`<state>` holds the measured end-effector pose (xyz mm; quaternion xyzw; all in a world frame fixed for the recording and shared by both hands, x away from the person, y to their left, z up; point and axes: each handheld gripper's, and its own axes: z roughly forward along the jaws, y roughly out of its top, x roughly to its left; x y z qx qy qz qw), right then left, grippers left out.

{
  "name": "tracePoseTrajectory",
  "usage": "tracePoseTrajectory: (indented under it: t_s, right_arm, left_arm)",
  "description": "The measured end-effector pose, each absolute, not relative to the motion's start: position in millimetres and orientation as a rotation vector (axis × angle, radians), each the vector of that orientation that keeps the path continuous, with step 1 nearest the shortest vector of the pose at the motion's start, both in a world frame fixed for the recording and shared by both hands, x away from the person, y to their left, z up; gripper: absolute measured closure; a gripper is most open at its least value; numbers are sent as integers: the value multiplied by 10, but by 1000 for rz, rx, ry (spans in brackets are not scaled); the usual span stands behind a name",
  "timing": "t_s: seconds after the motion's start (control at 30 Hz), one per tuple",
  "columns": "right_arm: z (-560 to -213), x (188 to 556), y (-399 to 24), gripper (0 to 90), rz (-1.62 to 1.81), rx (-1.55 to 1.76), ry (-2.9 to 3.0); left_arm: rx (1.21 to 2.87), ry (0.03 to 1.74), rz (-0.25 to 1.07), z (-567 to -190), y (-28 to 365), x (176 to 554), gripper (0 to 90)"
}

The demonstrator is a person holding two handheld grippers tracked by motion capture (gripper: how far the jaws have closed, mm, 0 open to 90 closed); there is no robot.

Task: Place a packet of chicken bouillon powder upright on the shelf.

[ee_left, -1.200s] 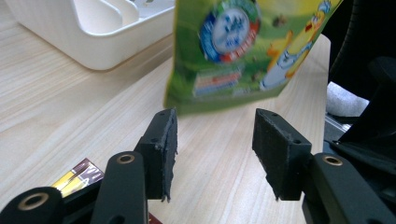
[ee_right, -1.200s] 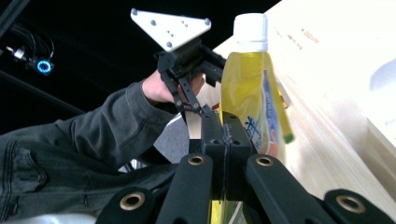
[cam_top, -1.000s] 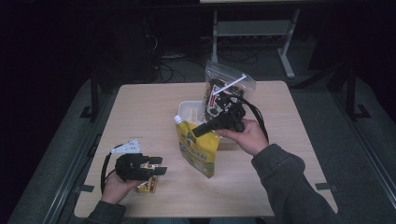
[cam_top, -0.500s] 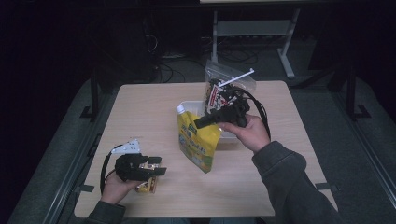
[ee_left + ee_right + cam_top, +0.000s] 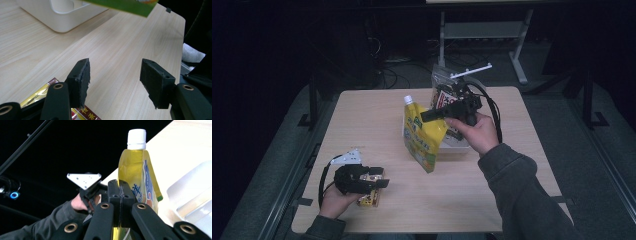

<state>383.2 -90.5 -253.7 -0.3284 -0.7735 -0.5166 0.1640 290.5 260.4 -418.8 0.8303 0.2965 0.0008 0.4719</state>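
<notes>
Yellow and soft, the spouted pouch point(image 5: 422, 135) hangs tilted above the surface point(image 5: 512, 180), just in front of the white tray point(image 5: 458, 145). I judge it floppy and bottom-heavy with liquid, its film slick, so the stiffer seam near the white cap point(image 5: 136, 137) seems the safest hold. The right tool point(image 5: 119, 195) is clenched on the pouch's edge, its 2 jaws pressed together with the film pinched between them. The left tool point(image 5: 117, 82) has just been spreading its jaws – nothing sits between them – and it rests over a red-and-gold packet point(image 5: 369, 199) at the near left.
</notes>
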Motion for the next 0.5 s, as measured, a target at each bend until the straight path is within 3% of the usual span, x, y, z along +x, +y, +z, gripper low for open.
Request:
tracePoseTrajectory:
  t_s: [0.5]
  right_arm:
    - [-2416,4038,-839,900,-1576,-1079,-2174]
  left_arm:
    - [2027,744,5,-4190,2631,2909,365]
